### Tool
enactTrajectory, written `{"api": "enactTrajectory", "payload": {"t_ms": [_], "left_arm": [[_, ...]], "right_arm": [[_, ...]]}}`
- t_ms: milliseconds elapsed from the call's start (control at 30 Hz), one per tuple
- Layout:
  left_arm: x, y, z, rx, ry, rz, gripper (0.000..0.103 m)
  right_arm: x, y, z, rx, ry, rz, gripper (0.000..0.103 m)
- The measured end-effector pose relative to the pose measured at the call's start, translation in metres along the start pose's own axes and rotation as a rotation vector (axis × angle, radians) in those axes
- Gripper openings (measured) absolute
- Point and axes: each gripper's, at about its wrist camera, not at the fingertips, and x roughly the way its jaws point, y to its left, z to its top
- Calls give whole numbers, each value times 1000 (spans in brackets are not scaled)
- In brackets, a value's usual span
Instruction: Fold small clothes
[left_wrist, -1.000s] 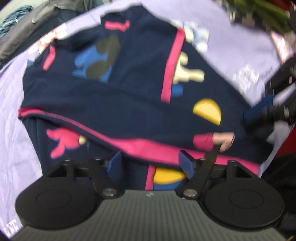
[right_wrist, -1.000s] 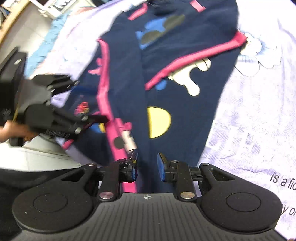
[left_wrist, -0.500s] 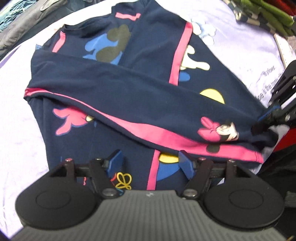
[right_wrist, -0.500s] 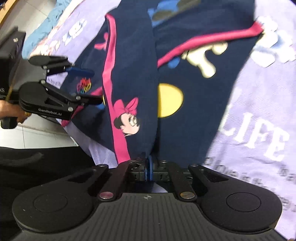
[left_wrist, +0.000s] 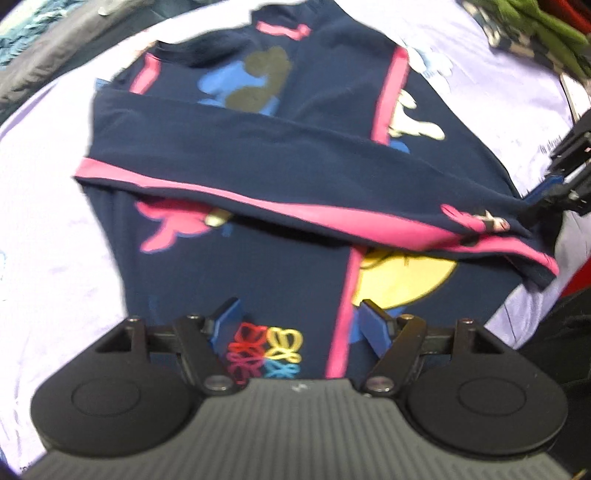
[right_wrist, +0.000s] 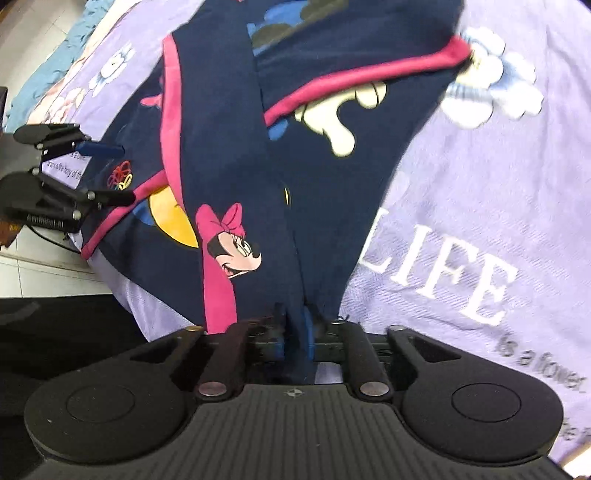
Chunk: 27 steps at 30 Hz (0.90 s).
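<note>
A small navy garment (left_wrist: 280, 162) with pink stripes and cartoon prints lies on a lilac bed sheet (left_wrist: 48, 221). One navy part with a pink stripe is folded across it. My left gripper (left_wrist: 301, 325) is open and empty, low over the garment's near hem with its coloured flower print. My right gripper (right_wrist: 295, 328) is shut on the garment's (right_wrist: 229, 155) folded edge beside the Minnie print and holds that edge up. The left gripper also shows in the right wrist view (right_wrist: 110, 173), and the right one at the edge of the left wrist view (left_wrist: 546, 195).
The lilac sheet (right_wrist: 498, 206) with white lettering and flower prints spreads to the right. Green and dark clothes (left_wrist: 535, 33) are piled at the far right, grey and blue fabric (left_wrist: 44, 48) at the far left. The bed's near edge drops to a tiled floor (right_wrist: 37, 266).
My right gripper has shut on the folded edge and pulled it toward itself. My left gripper has drawn back toward the near hem, still open.
</note>
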Motion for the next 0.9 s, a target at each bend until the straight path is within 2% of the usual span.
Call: {"api": "enactTrajectory", "payload": {"t_ms": [33,133,167,233,300,367,433,567,633,733,833,900], "left_arm": [[-4,6,-1,-14,-13,15,76],[-15,24,3,-48,-26,63,76],[-19,31,7,-56,-40,82,77],[-27,45,16,-78,-70,114,83],[-35,60,30,-98,-98,130,84],[-44,75,46,-93,-130,152,85],[-52,91,64,-52,-151,186,91],[-66,126,101,45,-192,257,95],[-69,148,119,61,-212,254,101],[-66,178,147,94,-237,219,102],[-48,199,171,175,-239,191,102],[-33,212,186,201,-233,148,97]], "right_arm": [[-6,0,2,-3,-27,-6,35],[-26,-5,15,25,-77,-49,52],[-30,-6,20,23,-93,-58,55],[-37,-4,37,12,-106,-89,57],[-38,2,57,11,-99,-131,58],[-43,4,73,4,-98,-134,59],[-47,5,88,-14,-96,-141,59],[-56,8,119,-89,-116,-147,61],[-59,6,135,-127,-125,-154,62],[-59,1,157,-184,-135,-158,62],[-54,-8,179,-249,-135,-161,62],[-48,-16,194,-284,-126,-159,62]]}}
